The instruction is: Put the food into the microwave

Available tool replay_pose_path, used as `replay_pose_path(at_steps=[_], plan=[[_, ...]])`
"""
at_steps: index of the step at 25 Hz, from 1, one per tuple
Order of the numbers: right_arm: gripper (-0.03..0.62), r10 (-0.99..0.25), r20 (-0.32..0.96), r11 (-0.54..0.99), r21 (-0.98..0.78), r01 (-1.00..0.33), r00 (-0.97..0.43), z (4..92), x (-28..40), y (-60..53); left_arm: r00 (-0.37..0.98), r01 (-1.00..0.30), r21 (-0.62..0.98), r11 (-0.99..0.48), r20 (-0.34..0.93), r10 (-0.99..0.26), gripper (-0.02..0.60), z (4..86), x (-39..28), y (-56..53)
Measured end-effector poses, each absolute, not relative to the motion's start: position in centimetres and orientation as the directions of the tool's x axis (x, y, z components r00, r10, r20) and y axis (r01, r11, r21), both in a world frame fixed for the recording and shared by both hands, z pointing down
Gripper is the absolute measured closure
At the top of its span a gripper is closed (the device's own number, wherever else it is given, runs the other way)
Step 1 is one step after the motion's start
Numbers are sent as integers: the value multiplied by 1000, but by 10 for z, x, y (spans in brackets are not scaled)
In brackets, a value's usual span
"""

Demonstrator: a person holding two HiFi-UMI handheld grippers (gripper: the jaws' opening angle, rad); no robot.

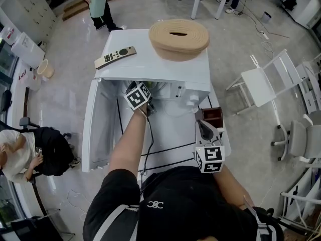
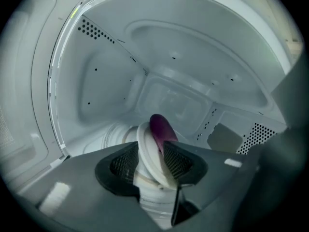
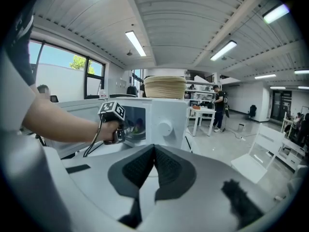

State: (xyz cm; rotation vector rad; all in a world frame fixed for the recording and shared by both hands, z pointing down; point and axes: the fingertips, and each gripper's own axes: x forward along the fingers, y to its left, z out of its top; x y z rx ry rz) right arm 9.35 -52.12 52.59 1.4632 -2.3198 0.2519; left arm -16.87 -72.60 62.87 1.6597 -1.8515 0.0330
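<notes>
The plate (image 2: 145,140) with purple food (image 2: 160,127) is already inside the microwave (image 2: 111,81), between the spread jaws of the left gripper (image 2: 150,151), so I would draw that gripper straight back without catching the plate, while the right gripper (image 3: 154,153), jaws pressed together on nothing, hangs outside.

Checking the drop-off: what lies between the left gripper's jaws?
A white plate bearing purple food, standing between the left gripper's spread jaws inside the microwave, as the left gripper view shows.

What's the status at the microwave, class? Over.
Left gripper open, plate with food between jaws, inside microwave. Right gripper shut, empty, outside. Nothing in the way.
</notes>
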Motion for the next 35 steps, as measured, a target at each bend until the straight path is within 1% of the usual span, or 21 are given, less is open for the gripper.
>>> replay_pose_path(at_steps=[2,6,7,9,10,21,26,31,35], plan=[[586,-826,415,438,47,-898,-381,527,93,-521,9,-909,374,185,461,-887,426,627,-170,-725],[586,-823,414,446,45,-894,-389,526,86,-521,-20,-946,280,162,450,-893,430,625,-173,-719],[586,-822,413,448,45,-893,-392,525,84,-520,-30,-952,260,161,446,-895,460,623,-175,-715],[586,-821,411,453,42,-891,-398,524,80,-519,-33,-961,232,148,437,-899,562,620,-175,-708],[586,-820,409,454,39,-890,-401,524,77,-518,-26,-965,225,136,433,-901,572,618,-174,-704],[586,-837,385,399,-59,-915,-390,524,56,-517,57,-991,131,-8,379,-924,572,589,-154,-643],[588,-840,333,412,-124,-903,-429,519,35,-512,103,-994,62,-88,326,-940,572,560,-142,-603],[588,-841,318,417,-136,-899,-438,516,18,-508,139,-986,132,-102,316,-939,572,543,-134,-561],[588,-842,314,420,-129,-898,-438,512,11,-507,158,-982,152,-115,310,-938,572,536,-127,-528]])
